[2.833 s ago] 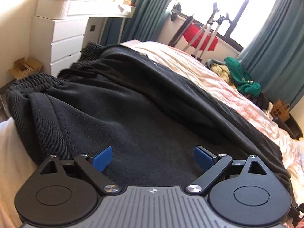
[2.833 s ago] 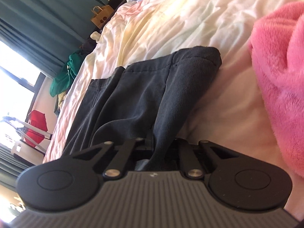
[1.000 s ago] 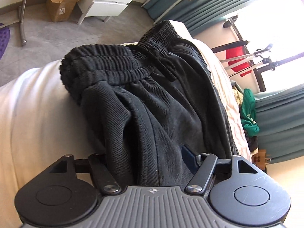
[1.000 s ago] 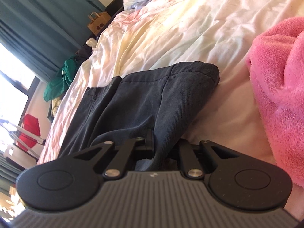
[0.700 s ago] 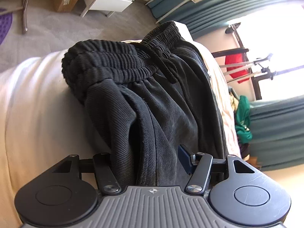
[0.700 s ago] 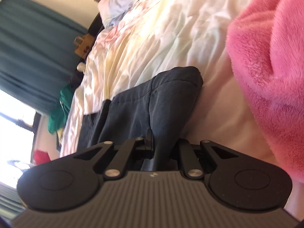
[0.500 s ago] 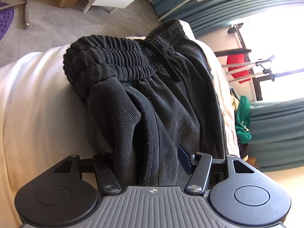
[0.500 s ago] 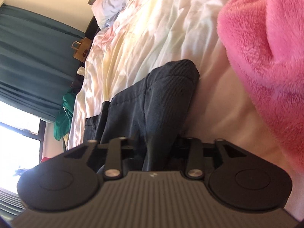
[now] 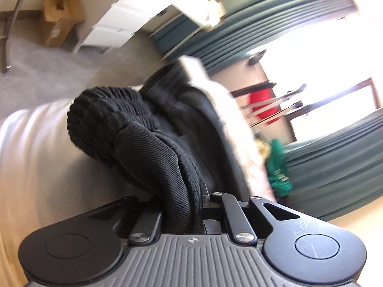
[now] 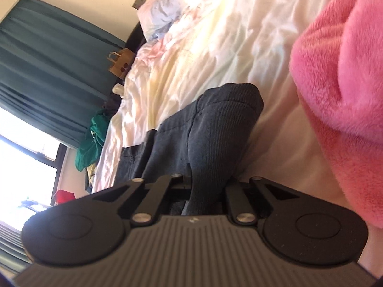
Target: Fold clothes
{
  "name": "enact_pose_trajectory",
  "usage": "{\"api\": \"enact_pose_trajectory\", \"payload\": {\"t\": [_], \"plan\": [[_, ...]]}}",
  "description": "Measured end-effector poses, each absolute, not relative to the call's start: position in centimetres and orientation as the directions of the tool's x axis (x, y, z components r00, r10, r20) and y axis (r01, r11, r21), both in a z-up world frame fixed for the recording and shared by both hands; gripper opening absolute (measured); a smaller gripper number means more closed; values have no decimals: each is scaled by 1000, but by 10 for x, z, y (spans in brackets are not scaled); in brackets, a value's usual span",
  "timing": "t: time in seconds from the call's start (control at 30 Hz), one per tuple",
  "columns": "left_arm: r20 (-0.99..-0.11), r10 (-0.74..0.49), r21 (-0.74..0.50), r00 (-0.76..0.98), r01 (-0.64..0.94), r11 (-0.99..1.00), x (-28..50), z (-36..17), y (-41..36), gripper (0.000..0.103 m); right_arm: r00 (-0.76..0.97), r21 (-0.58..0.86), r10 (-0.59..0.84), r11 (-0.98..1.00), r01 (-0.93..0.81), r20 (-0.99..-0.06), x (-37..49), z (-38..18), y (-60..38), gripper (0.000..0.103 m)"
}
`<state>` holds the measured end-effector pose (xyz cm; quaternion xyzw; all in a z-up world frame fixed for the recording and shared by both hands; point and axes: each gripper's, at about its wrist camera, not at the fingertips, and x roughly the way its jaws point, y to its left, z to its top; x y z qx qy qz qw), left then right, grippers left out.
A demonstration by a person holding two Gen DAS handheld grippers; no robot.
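Both tools, left (image 9: pixel 183 205) and right (image 10: pixel 203 191), clamp the black trousers (image 9: pixel 153 153) on the bed (image 10: pixel 203 47).

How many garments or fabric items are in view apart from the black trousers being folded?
2: a pink fleece on the bed beside the trousers' hem, and a green garment heaped below the window. More may be hidden.

Home bedroom: bed (image 10: pixel 215 47), curtains (image 10: pixel 47 71).
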<state>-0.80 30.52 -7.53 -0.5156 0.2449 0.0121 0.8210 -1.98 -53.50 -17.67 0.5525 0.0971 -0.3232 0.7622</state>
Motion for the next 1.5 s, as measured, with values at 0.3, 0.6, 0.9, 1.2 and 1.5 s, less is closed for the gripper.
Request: {"api": "enact_pose_trajectory", "payload": {"t": [0.3,0.6,0.9,1.2,1.5], "plan": [[-340,-200,-865,919,-222,450,-26,-54,309,7,781,780,-406,217,587,-474,-34,-159,-531,7],[-364,-182,-836,913,-235,495,-8,-36,310,7,767,749,-421,253,613,-485,-21,-144,-527,7],[-358,-126,-770,925,-217,600,123,50,287,7,810,668,-407,465,581,-422,104,-76,-534,7],[-462,-24,-649,887,-319,691,319,34,249,8,773,535,-395,562,631,-496,281,-89,-542,7],[-600,-26,-582,799,-415,700,395,-47,252,16,753,475,-345,610,633,-560,336,-146,-545,11]]}}
